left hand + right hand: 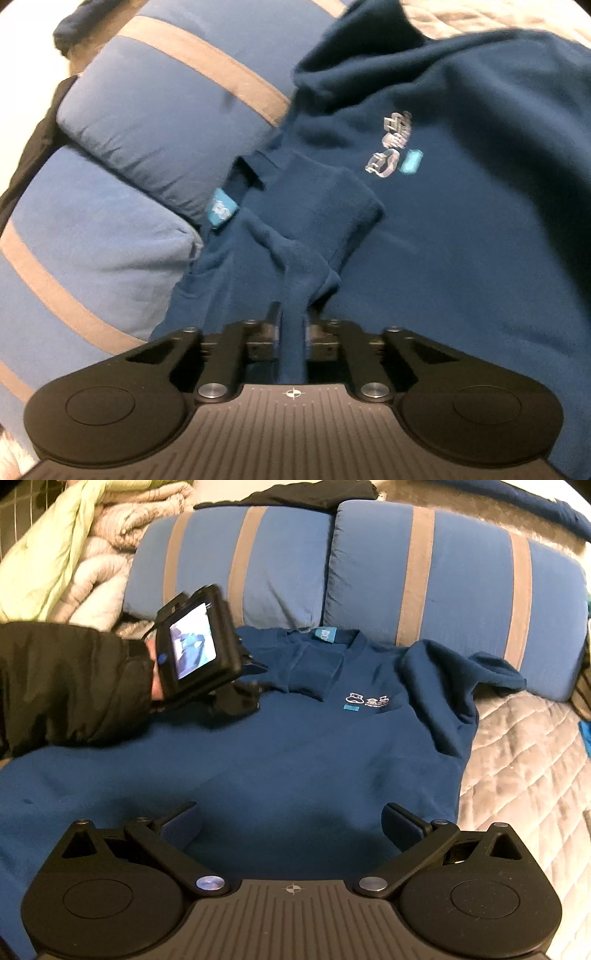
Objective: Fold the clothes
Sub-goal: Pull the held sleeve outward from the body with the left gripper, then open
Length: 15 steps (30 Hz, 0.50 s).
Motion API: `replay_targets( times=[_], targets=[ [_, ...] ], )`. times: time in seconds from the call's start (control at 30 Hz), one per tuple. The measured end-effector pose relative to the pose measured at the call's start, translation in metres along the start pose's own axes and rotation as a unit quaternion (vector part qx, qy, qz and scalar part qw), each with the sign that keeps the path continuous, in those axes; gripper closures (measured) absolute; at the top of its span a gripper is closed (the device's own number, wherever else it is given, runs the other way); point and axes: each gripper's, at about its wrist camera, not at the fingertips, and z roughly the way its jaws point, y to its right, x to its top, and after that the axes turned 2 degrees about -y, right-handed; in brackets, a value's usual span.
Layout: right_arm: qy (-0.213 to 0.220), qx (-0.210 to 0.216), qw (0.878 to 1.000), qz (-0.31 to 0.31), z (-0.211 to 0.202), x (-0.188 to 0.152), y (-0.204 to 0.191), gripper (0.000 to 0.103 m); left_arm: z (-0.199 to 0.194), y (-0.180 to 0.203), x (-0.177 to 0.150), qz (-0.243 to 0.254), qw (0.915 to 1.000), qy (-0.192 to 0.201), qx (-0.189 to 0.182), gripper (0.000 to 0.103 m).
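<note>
A dark blue sweatshirt (295, 746) with a white chest logo (367, 699) lies front up on the bed, collar toward the pillows. Its left sleeve (325, 221) is folded across the chest. My left gripper (293, 325) is shut on that sleeve's cuff end; it also shows in the right wrist view (255, 681), held by a hand in a black jacket sleeve. The other sleeve (454, 679) lies bunched at the right shoulder. My right gripper (291, 827) is open and empty above the sweatshirt's lower part.
Two blue pillows with grey stripes (443, 576) lie behind the collar. A grey quilted bedspread (524, 760) runs to the right. Crumpled pale blankets (85, 542) pile at the back left. A dark garment (295, 494) lies behind the pillows.
</note>
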Motion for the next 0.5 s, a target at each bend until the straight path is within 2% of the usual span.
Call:
replay_targets(
  times=[0.17,0.3,0.4,0.5],
  targets=[
    [0.002,-0.009,1.000,0.004,-0.002,-0.001,0.001,0.001,-0.029,-0.026,0.001,-0.052,0.9980,0.029,0.022,0.096],
    [0.000,-0.027,1.000,-0.001,-0.001,0.001,-0.003,0.001,-0.063,-0.067,-0.008,-0.113,0.9909,0.054,0.048,0.096],
    [-0.003,-0.031,1.000,-0.005,-0.001,0.001,-0.004,0.001,-0.086,-0.105,-0.028,-0.179,0.9796,0.065,0.065,0.096],
    [-0.005,-0.031,1.000,0.000,-0.002,0.001,-0.003,0.001,-0.110,-0.143,-0.058,-0.247,0.9641,0.067,0.070,0.096]
  ],
)
